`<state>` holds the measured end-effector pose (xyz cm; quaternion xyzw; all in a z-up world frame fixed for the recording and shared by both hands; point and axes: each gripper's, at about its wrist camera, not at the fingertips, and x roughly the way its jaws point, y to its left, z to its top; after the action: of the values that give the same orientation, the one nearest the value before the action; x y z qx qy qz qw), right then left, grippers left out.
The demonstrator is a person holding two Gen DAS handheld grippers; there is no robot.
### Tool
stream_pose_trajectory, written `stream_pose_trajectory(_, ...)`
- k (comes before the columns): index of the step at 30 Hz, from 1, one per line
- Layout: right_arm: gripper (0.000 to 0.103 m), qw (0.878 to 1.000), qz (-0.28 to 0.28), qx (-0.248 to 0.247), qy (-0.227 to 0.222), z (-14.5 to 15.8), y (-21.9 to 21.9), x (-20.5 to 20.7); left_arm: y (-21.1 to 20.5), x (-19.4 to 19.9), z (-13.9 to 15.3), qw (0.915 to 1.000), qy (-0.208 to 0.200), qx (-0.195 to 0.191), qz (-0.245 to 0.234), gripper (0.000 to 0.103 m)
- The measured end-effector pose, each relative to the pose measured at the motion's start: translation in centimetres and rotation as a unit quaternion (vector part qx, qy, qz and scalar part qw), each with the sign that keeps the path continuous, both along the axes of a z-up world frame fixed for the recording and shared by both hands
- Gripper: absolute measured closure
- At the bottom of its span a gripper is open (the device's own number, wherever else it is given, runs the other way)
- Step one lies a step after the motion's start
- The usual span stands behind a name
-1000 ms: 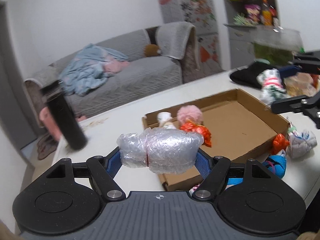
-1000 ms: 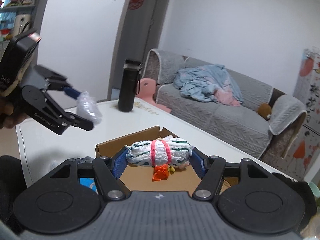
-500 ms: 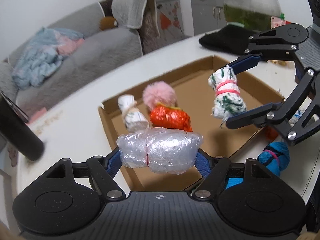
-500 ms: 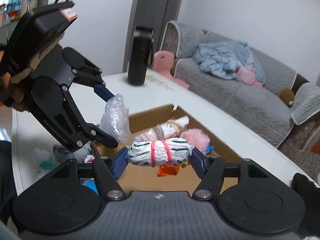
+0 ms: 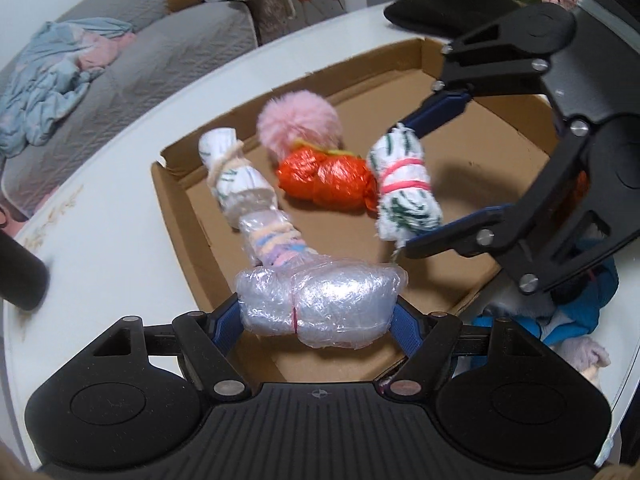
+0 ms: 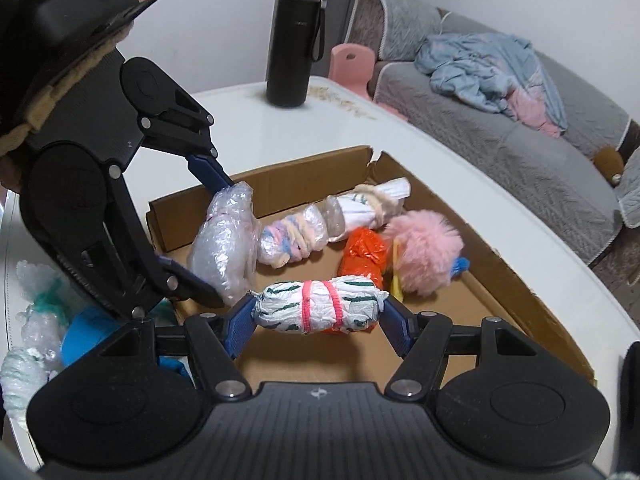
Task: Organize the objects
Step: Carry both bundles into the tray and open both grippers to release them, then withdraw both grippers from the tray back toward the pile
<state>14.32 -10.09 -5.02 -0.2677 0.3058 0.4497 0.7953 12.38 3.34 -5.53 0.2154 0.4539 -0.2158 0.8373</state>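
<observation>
Over the cardboard box (image 5: 472,184), both grippers hung w/ a bundle each. L gripper (image 5: 320,312) was clamped on a clear plastic bundle (image 5: 320,304), held crosswise betw. its blue pads, above the box's near edge; in the R wrist view that same bundle (image 6: 224,248) sat just inside the box's left wall. R gripper (image 6: 318,312) gripped a white-and-green bundle (image 6: 318,308) tied w/ pink bands, pads pressing on both ends; from the L wrist view it (image 5: 404,188) hung above the box floor, close beside the orange bundle, contact unclear.

Inside the box lay an orange bundle (image 5: 328,180), a pink pom-pom (image 5: 298,124) touching it on the far side, and a long white roll (image 5: 240,184) along the left wall, its near end wrapped in clear film w/ pastel bands. In the R wrist view a yellow bit and a blue bit showed by the pom-pom (image 6: 424,256); couldn't tell what they were.

Box sat on a white table (image 5: 104,220). Black flask (image 6: 296,40) stood upright at the table's far edge, well apart from the box. Outside the box, a blue bundle (image 5: 588,304) and other wrapped items lay near its corner. Grey sofa (image 6: 520,140) w/ a blue blanket (image 6: 488,68) beyond the table.
</observation>
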Motion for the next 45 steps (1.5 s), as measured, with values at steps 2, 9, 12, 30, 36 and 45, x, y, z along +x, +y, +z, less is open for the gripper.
stream_pose_trajectory(2, 0.04, 1.0, 0.007, -0.006, 0.006, -0.2, 0.6, 0.3, 0.1, 0.2, -0.1, 1.0, 0.009, -0.004, 0.0, 0.024)
stream_pose_trajectory(9, 0.04, 0.999, 0.026, -0.033, 0.019, -0.7, 1.9, 1.1, -0.1, 1.3, -0.1, 0.9993, 0.037, -0.003, 0.001, 0.022)
stream_pose_trajectory(12, 0.04, 0.999, 0.031, -0.039, 0.022, -0.7, 2.0, 1.4, -0.3, 1.6, -0.2, 0.999, 0.044, 0.008, 0.002, 0.021)
stream_pose_trajectory(30, 0.038, 0.997, 0.055, -0.053, 0.019, -0.4, 2.3, 0.9, -0.8, 0.0, 2.1, 0.9989, -0.002, 0.047, -0.004, 0.001)
stream_pose_trajectory(36, 0.033, 0.996, 0.061, -0.054, 0.022, -0.5, 3.0, 0.9, 0.4, -0.2, 2.3, 0.9993, -0.004, 0.034, 0.016, 0.001)
stream_pose_trajectory(45, 0.029, 0.998, 0.053, -0.043, 0.014, 0.5, 2.5, 0.2, 1.1, -1.4, 2.7, 0.9994, -0.01, 0.015, 0.03, 0.001)
